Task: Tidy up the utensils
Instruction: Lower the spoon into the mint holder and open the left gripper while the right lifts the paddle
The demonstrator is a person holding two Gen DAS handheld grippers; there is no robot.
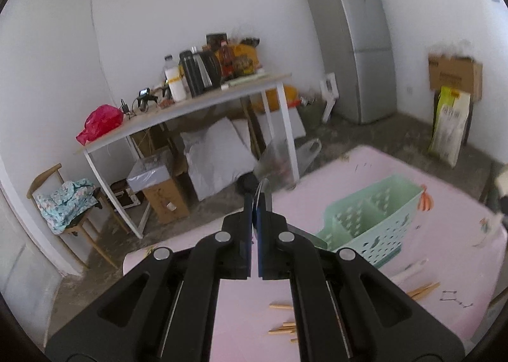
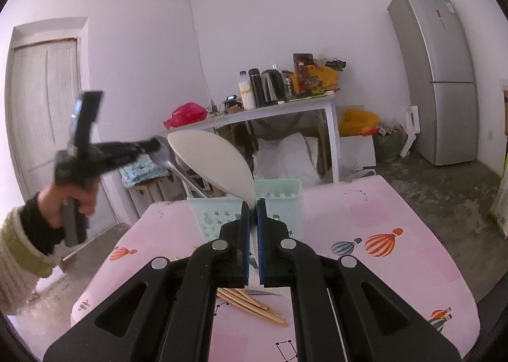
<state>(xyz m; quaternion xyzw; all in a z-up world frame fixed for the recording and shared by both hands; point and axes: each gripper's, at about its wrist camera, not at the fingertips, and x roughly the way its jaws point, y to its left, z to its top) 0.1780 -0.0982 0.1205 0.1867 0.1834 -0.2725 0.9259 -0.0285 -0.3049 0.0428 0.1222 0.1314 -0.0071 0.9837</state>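
In the left wrist view my left gripper [image 1: 254, 203] is shut on a metal spoon [image 1: 266, 195], held edge-on above the pink tablecloth [image 1: 365, 168]. A mint-green slotted utensil basket [image 1: 374, 219] stands to its right. My right gripper [image 2: 253, 206] is shut on the handle of a white rice spoon [image 2: 212, 162], whose bowl rises up and to the left in front of the basket [image 2: 279, 197]. The right wrist view also shows a hand carrying the left gripper [image 2: 152, 144] at left, raised, with the metal spoon [image 2: 173, 162] slanting down from it. Wooden chopsticks [image 2: 254, 305] lie loose on the cloth.
More chopsticks [image 1: 282, 306] lie near the table's front. Behind stand a white side table [image 2: 285, 111] crowded with bottles and a kettle, a grey fridge [image 2: 438, 76], cardboard boxes [image 1: 454, 73], a chair with cloth [image 1: 66, 203] and a door [image 2: 44, 114].
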